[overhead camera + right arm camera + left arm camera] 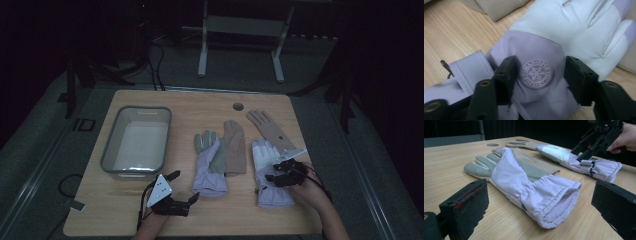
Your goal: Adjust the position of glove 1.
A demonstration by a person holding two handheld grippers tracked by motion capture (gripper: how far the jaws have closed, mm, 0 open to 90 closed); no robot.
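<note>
Lilac ski glove (pixel 272 182) at desk's 4 o'clock, palm down, cuff toward the person, white fingers pointing to 12. Round snowflake badge (pixel 536 73) on its back, centred between the jaws in the right gripper view.

Right claw (pixel 281 172) down on that glove, jaws part-way apart, straddling the badge; pads touching or just above the fabric, not yet pinching it. No fold of cloth gathered between them. Strap and clip (pixel 447 68) lying at 9 o'clock of the badge, just beside the left-hand jaw.

Tan glove (pixel 267 127) at 12 o'clock of the lilac one, its cuff touching or tucked under the white fingers. Second lilac glove (pixel 529 187) at desk centre, lying over a grey-palmed glove (pixel 480 166) and another tan glove (pixel 234 147). Clear plastic bin (pixel 107 150) at desk's 9 o'clock.

Left claw (pixel 172 192) at desk's 6 o'clock, jaws wide apart, nothing between them, aimed at the open cuff of the centre glove.

Risks, as judged:
- Flat taut fabric over the badge: pads likely to slide off with no pinch formed.
- Grab of top layer alone: glove may sag and slip on lifting.
- Jaw near strap clip: possible snag.
- Tan glove touching fingertips: may be dragged along.
</note>
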